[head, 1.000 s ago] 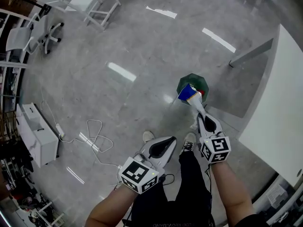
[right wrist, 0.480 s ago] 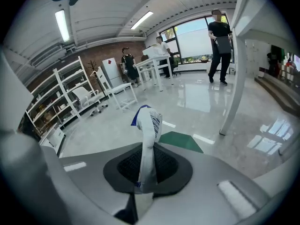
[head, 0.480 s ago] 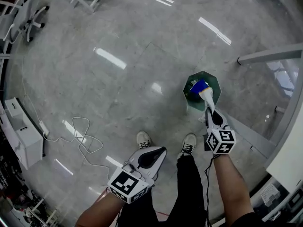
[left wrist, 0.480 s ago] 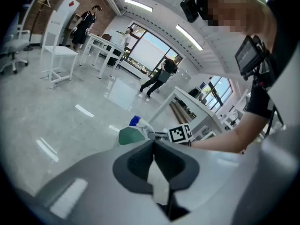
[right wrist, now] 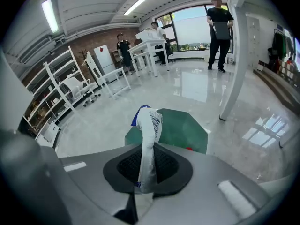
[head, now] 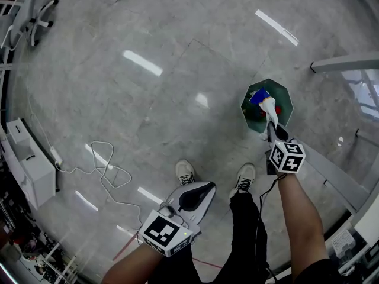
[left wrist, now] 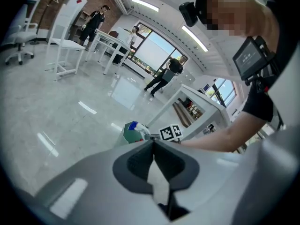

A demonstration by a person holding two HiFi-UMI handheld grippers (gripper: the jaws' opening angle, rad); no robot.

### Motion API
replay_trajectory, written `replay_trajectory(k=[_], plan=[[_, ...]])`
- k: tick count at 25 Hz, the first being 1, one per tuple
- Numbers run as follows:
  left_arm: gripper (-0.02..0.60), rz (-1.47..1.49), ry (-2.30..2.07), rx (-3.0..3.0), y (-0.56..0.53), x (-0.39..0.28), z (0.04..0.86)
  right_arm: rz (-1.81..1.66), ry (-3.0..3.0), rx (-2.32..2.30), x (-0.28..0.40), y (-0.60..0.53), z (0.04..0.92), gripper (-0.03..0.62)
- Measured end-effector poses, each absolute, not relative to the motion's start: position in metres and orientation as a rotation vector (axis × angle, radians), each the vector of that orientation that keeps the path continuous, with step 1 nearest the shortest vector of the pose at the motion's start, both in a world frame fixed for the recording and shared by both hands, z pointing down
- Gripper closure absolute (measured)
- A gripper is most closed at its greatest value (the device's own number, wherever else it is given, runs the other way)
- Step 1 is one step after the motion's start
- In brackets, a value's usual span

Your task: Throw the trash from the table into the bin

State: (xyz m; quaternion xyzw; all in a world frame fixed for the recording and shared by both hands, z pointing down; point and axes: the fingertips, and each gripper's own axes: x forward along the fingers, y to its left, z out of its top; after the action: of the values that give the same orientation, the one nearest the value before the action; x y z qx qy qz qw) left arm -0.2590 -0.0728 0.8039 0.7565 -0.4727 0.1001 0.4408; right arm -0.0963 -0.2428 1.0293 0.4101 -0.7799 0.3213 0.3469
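Your right gripper [head: 270,114] pinches a white-and-blue wrapper [head: 262,97] in closed fingers, just over the green bin [head: 287,99] on the floor. Centre it above the opening before you let go. Your left gripper [head: 204,189] hangs closed and empty.

Left gripper [head: 206,187] hangs low, jaws together; right gripper [head: 273,125] points steeply down, clamped tight.

Right gripper [right wrist: 147,167] has its jaws pinched together on a white and blue wrapper [right wrist: 149,135], which sticks up in front of the green bin [right wrist: 185,125]. A small red bit [right wrist: 188,148] shows at the bin's near edge. A white post [right wrist: 234,64] stands right of the bin. White racks [right wrist: 61,88] stand far left of the bin, and people [right wrist: 218,27] stand far behind it.
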Motion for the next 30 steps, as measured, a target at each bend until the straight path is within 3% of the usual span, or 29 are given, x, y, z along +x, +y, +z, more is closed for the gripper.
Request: replay_trajectory(k=[10,15,22,24,27,30], plan=[[0.574,0.258,-1.188,1.854,-0.072,-0.267,0.826,0.828,-1.975,1.017,-0.106,-0.253,1.075,0.562],[0.574,0.255,-1.191,1.841,-0.068,-0.268,0.827,0.883,-1.963,1.062,-0.102,-0.255,1.076,0.449],[0.574,0.249,-1.178,1.868,-0.069,-0.258,0.813,0.828,-1.974,1.108,-0.088,-0.262,1.054,0.416],[0.574,0.246,-1.178,1.876,-0.071,-0.255,0.808,0.849,-1.991,1.124,-0.087,-0.267,1.045,0.428],[0.574,0.250,-1.177,1.897,-0.071,-0.250,0.798,0.862,-2.048,1.140,-0.092,-0.268,1.019,0.591],[0.574,0.243,-1.177,1.921,-0.073,-0.245,0.776,0.855,-2.139,1.097,-0.103,-0.262,0.976,0.594]])
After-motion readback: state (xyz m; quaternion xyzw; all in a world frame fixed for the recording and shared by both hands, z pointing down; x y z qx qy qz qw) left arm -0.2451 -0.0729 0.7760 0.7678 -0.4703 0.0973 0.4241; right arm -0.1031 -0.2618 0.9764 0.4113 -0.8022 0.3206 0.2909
